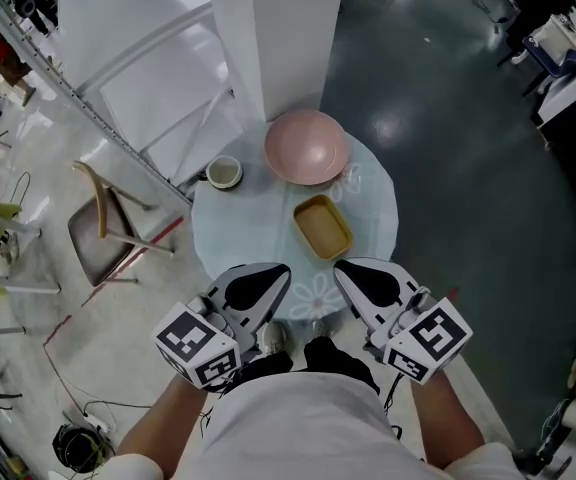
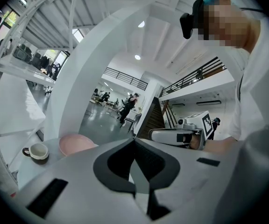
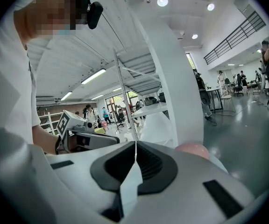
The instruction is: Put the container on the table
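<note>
Round pale-blue table [image 1: 373, 198] with a flowery cloth, tucked up against a white pillar [image 1: 288, 38] on grey floor. Left gripper [image 1: 281, 273] and right gripper [image 1: 341, 270] side by side at the near edge, jaws pinched together on both, nothing caught in either. Shallow yellow rectangular container [image 1: 323, 226] already sitting on the tabletop just ahead of the jaw tips. Beyond that, big pink bowl [image 1: 306, 146]. Ahead-left of the left jaws, small cream cup [image 1: 224, 173].
</note>
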